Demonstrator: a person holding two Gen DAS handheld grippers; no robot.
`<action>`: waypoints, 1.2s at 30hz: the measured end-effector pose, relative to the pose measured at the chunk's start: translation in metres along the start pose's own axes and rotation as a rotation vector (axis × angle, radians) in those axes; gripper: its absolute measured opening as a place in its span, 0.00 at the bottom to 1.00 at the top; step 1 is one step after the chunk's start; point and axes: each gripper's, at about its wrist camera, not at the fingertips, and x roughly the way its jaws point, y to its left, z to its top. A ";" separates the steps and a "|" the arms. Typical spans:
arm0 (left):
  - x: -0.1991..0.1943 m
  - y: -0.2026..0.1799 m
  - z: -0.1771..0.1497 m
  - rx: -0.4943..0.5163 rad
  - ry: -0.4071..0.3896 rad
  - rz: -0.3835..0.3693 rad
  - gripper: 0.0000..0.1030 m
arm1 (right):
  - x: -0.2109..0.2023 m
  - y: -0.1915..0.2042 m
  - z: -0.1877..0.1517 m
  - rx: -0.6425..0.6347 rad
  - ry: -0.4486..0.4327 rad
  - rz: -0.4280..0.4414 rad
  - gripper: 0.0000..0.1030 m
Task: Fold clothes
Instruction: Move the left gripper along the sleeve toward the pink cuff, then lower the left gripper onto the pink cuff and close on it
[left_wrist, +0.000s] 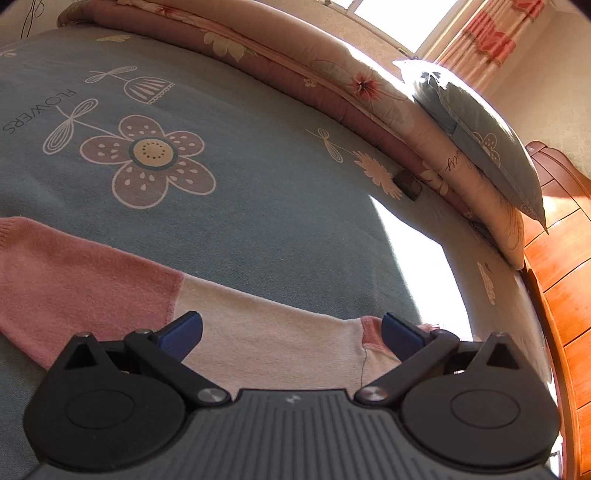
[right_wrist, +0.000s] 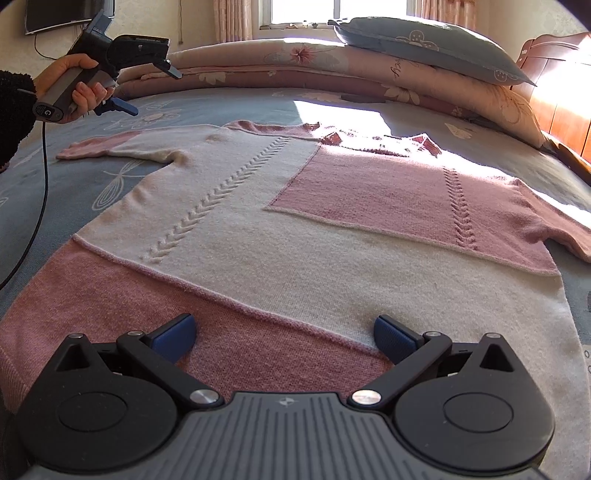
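Note:
A pink and cream knit sweater (right_wrist: 295, 236) lies flat, front up, on the bed, its hem nearest the right wrist camera. My right gripper (right_wrist: 284, 336) hovers open just above the hem, nothing between its blue fingers. The sweater's left sleeve (left_wrist: 155, 295) stretches out sideways, pink at the cuff end and cream toward the shoulder. My left gripper (left_wrist: 291, 334) stands open just above that sleeve, holding nothing. In the right wrist view the left gripper (right_wrist: 147, 88) shows at the far left above the sleeve (right_wrist: 110, 147), held by a hand (right_wrist: 79, 90). The right sleeve (right_wrist: 565, 236) lies out to the right.
The blue bedsheet (left_wrist: 258, 184) with flower prints covers the bed. A folded floral quilt (right_wrist: 332, 74) and a blue pillow (right_wrist: 424, 48) are stacked along the far side. A wooden headboard (right_wrist: 561, 99) stands at right. A small dark object (left_wrist: 408, 184) lies by the quilt. A cable (right_wrist: 40, 206) hangs from the left gripper.

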 end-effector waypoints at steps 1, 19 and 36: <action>-0.003 0.009 0.000 -0.020 -0.005 0.001 0.99 | 0.000 0.001 0.000 0.002 0.002 -0.004 1.00; -0.062 0.143 -0.018 -0.351 -0.099 -0.050 0.99 | 0.002 0.007 0.005 0.030 0.033 -0.049 1.00; -0.038 0.195 -0.027 -0.570 -0.223 -0.042 0.88 | 0.005 0.007 0.009 0.038 0.048 -0.059 1.00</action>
